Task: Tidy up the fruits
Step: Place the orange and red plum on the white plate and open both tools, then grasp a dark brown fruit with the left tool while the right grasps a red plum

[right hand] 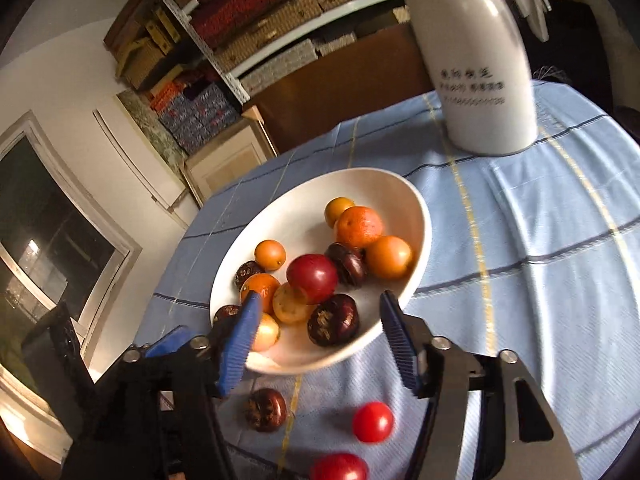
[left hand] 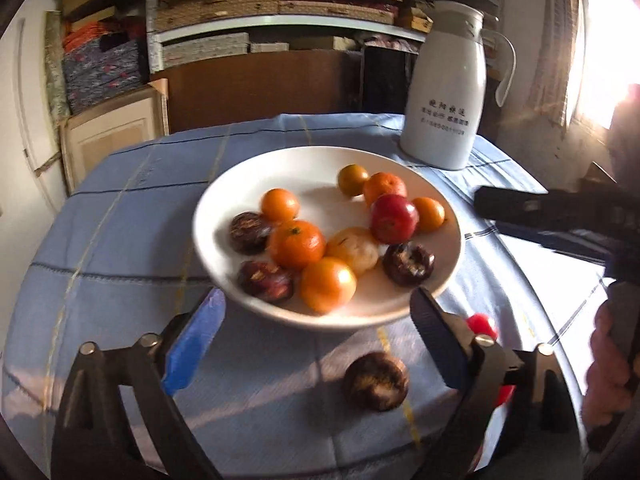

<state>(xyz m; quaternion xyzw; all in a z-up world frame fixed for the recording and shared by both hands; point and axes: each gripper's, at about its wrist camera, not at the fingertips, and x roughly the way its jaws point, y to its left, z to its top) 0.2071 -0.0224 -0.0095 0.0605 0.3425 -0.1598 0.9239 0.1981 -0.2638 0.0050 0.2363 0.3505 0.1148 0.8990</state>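
A white bowl point(left hand: 224, 200) on the blue tablecloth holds several oranges, dark brown fruits and one red fruit point(left hand: 393, 218). It also shows in the right wrist view point(right hand: 416, 216). My left gripper point(left hand: 320, 320) is open and empty just before the bowl's near rim. A dark brown fruit point(left hand: 376, 380) lies loose on the cloth between its fingers. My right gripper point(right hand: 320, 316) is open and empty above the bowl's near edge. On the cloth below it lie a dark fruit point(right hand: 266, 409) and two red fruits point(right hand: 373, 421) point(right hand: 339, 467).
A white thermos jug point(left hand: 444, 92) stands at the back right of the round table point(left hand: 120, 220); it also shows in the right wrist view point(right hand: 476, 60). Shelves with stacked boxes point(left hand: 280, 0) and a brown cabinet stand behind the table. The right gripper's body point(left hand: 560, 208) shows at the right.
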